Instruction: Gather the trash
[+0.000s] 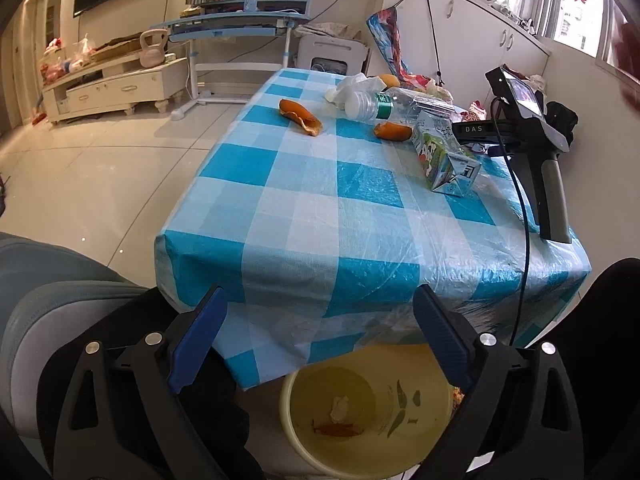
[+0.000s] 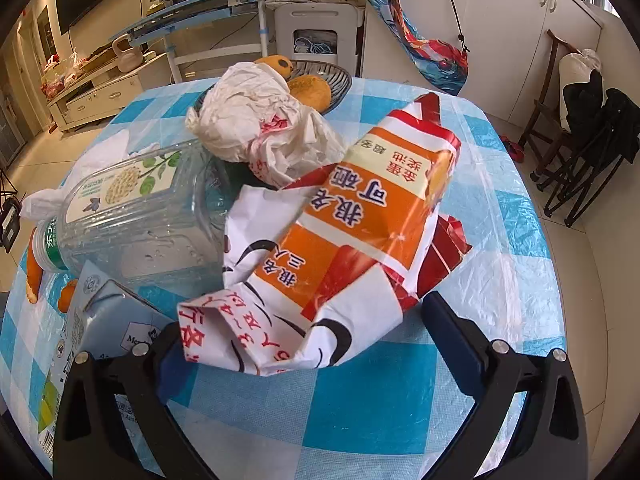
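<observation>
My left hand-held gripper [image 1: 320,340] hangs wide and empty over the yellow bin [image 1: 304,440] below the counter's [image 1: 320,208] near edge. My right hand-held gripper [image 2: 304,344] stands wide around the orange wrapper [image 2: 360,216]; next I should pinch it.

Your right gripper's left finger [image 2: 168,344] is hiding behind the white-and-orange crumpled wrapper [image 2: 344,240]; the frame edge is cutting off the blue milk carton [image 2: 92,320].
</observation>
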Available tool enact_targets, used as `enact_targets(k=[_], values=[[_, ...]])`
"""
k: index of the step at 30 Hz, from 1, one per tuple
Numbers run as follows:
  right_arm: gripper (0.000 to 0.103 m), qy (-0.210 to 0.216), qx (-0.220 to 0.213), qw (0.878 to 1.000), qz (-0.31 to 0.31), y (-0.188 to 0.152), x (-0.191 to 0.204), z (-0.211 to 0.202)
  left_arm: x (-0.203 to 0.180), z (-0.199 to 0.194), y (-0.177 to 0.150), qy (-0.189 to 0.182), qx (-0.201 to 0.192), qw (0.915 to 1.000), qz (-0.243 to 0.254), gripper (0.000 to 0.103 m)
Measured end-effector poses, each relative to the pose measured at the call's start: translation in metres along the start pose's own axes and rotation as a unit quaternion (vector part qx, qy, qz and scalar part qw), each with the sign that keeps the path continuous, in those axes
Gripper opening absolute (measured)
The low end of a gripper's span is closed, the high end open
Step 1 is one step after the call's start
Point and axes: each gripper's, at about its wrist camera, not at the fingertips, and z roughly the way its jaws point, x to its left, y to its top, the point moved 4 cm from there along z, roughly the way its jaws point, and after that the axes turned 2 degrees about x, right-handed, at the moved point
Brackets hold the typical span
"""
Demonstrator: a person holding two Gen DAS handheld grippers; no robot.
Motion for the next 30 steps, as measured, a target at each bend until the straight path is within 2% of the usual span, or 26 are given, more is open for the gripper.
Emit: enact_targets(k=[7, 17, 30], values=[[0.097, 0.0, 0.0, 1.0, 0.0, 0.0, 0.0, 0.0, -0.013, -0.004, -0.005, -0.012, -0.006, 0.9996, 0.025, 0.091], [0.097, 0.0, 0.0, 1.0, 0.0, 0.0, 0.0, 0.0, 0.003, 0.006, -0.003, -0.037, 0.016, 0.999, -0.022, 0.091], [0.097, 0.0, 0.0, 1.0, 0.0, 0.0, 0.0, 0.0, 0.006, 0.008, -0.003, -0.05, 0.022, 0.9977, -0.041, 0.091]])
